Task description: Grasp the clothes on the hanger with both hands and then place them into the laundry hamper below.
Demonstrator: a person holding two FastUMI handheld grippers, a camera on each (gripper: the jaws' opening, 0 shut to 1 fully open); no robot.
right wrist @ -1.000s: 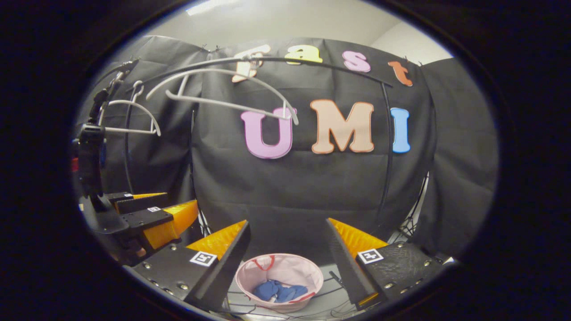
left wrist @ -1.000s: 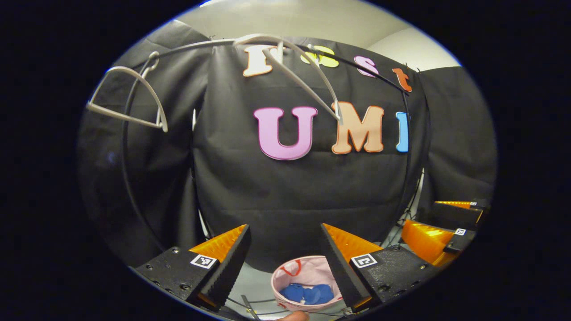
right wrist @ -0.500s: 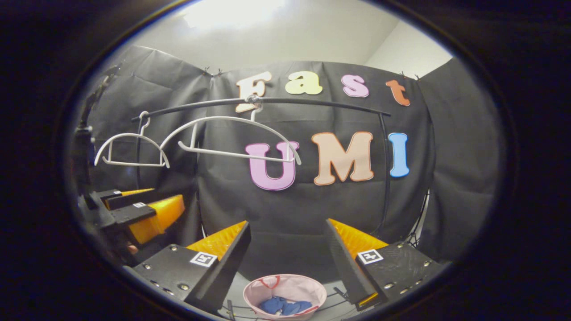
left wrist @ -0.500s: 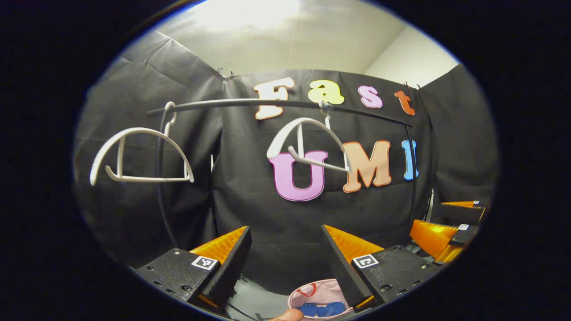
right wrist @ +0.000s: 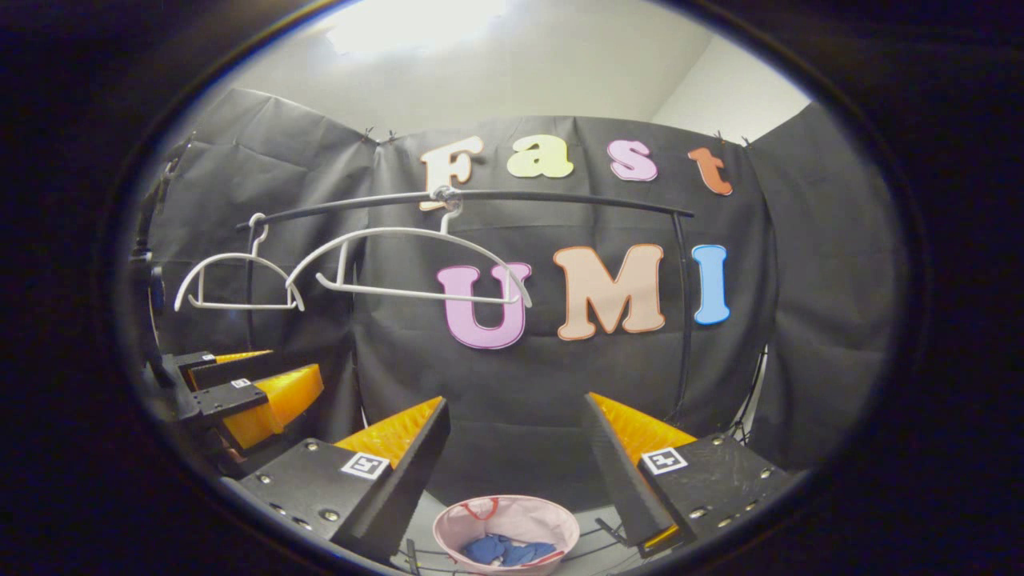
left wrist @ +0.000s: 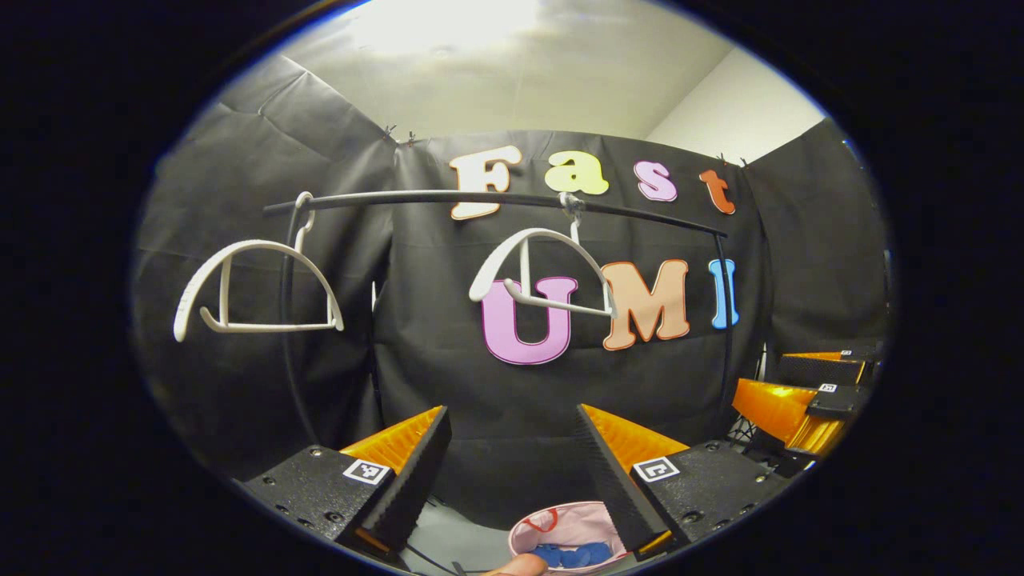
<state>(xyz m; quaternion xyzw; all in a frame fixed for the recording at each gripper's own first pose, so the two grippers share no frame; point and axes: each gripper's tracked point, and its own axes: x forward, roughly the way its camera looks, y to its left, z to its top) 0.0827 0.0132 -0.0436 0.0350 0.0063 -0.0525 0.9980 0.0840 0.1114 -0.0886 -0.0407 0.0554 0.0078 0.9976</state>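
Left gripper view, L to R: white hanger at 10 o'clock, bare, hooked near the L end of the black rail. Second white hanger at 12, also bare, turned partly edge-on. Left gripper at 6: jaws wide apart, nothing between them. Pink laundry hamper at 6, low between the fingers, w/ blue clothes inside. Right gripper at 4 o'clock, off to the side.

Right gripper view, L to R: left gripper at 8 o'clock, fingers parted, empty. Both hangers at 10–11 on the rail, no garment on either. Right gripper at 6, jaws wide, holding nothing. Hamper at 6 below, blue cloth bunched at the bottom.

Key relation: the garment lies below and ahead of both grippers, in the hamper, not up on the rail. No clear long axis, it's a crumpled heap. Both grippers sit side by side, about equally far from it; can't say which is nearer. Judgement: drop step looks done, nothing left on the hangers to take.
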